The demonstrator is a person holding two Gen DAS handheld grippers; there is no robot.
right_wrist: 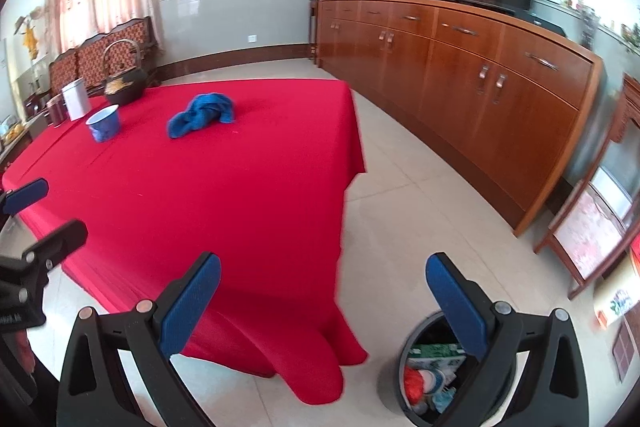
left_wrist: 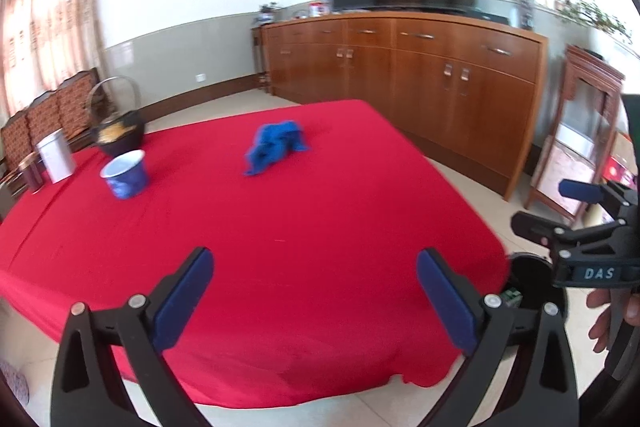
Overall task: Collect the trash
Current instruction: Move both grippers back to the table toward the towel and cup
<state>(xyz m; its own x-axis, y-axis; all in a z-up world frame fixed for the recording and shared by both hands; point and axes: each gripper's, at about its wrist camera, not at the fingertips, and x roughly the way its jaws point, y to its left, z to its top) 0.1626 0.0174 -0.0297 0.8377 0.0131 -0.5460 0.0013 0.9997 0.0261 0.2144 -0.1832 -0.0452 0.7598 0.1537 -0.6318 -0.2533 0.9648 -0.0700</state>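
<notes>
Both the left tongs (left_wrist: 314,297) and right tongs (right_wrist: 322,307) hang released, grasping nothing. The bin (right_wrist: 430,379) on the floor by the surface (left_wrist: 280,227) holds trash (wrappers, seemingly). Risk: mistaking the blue cloth (right_wrist: 202,115) or cup (right_wrist: 104,125) for rubbish.

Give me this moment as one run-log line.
left gripper: open, empty | right gripper: open, empty | trash bin: holds trash | blue cloth: on table
</notes>
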